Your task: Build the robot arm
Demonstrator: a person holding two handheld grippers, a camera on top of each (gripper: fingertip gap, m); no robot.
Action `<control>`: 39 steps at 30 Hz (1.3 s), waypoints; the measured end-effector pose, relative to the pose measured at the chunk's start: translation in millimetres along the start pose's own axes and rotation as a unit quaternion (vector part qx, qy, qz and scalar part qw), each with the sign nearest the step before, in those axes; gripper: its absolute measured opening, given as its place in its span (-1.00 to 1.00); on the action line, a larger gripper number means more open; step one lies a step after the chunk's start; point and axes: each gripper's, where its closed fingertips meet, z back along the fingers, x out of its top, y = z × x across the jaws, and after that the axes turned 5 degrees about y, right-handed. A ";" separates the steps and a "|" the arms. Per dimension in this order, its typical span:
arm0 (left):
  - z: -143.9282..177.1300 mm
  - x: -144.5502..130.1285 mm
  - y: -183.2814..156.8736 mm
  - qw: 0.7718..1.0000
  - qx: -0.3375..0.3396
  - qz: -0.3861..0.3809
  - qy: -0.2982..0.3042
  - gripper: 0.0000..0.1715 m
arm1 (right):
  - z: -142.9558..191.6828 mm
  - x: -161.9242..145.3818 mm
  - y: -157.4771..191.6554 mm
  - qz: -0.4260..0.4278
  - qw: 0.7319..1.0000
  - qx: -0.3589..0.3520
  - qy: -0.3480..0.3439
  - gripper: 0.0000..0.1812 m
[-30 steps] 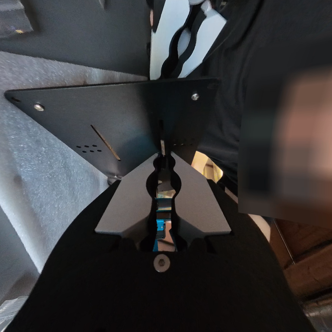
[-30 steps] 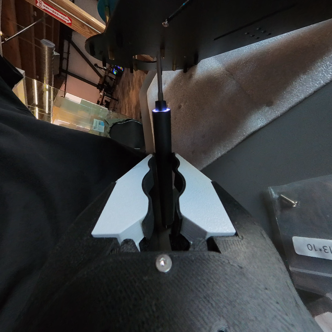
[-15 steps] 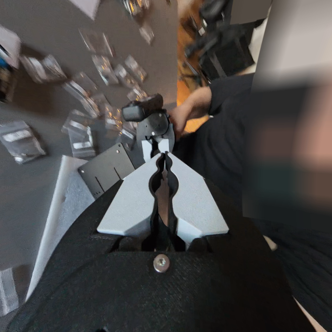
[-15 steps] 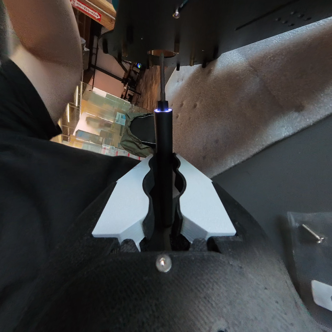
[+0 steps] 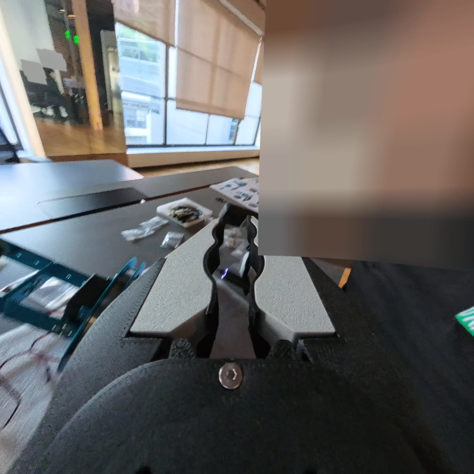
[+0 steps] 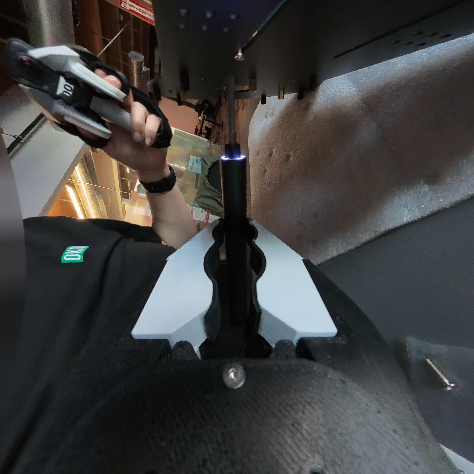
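Note:
My right gripper (image 6: pixel 234 223) is shut on a black electric screwdriver (image 6: pixel 234 195) with a lit ring at its nose. Its thin bit (image 6: pixel 231 115) points up to the edge of a black metal plate (image 6: pixel 282 38) that has screws and short standoffs. The plate rests on a grey foam block (image 6: pixel 359 154). My left gripper (image 5: pixel 233 221) is open and empty, held up in the air away from the plate. It also shows in the right wrist view (image 6: pixel 71 89), gripped by a hand (image 6: pixel 138 143). The screwdriver's lit ring shows between the left fingers (image 5: pixel 223 274).
A dark table (image 5: pixel 77 238) carries small plastic bags (image 5: pixel 143 229) and a white tray of parts (image 5: pixel 184 211). A teal frame with boards (image 5: pixel 33 295) and wires lies at the left. A loose screw (image 6: pixel 440 375) lies at lower right. A person in a black shirt is close by. The tips of one gripper are about 20 centimetres away from the tips of the other.
My left gripper left the black plate, swung up and away, and its jaws parted. My right gripper kept the screwdriver's bit at the plate and shifted only slightly.

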 end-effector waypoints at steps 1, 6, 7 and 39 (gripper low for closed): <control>3.2 -7.2 3.6 1.000 0.012 0.001 0.021 -0.81 | -0.6 -0.1 -0.3 0.000 1.000 -0.002 0.004 -0.82; 12.7 -12.6 9.5 0.999 0.031 0.004 0.041 -0.84 | -2.5 1.9 -2.0 -0.006 1.000 -0.004 0.007 -0.82; 13.0 -13.0 9.7 0.999 0.029 0.007 0.041 -0.85 | -2.4 2.5 -1.9 -0.008 1.000 -0.003 0.006 -0.82; -64.0 -23.1 38.9 0.965 -0.012 0.089 0.245 -1.00 | 2.2 -2.7 -0.6 0.000 1.000 -0.015 0.027 -0.82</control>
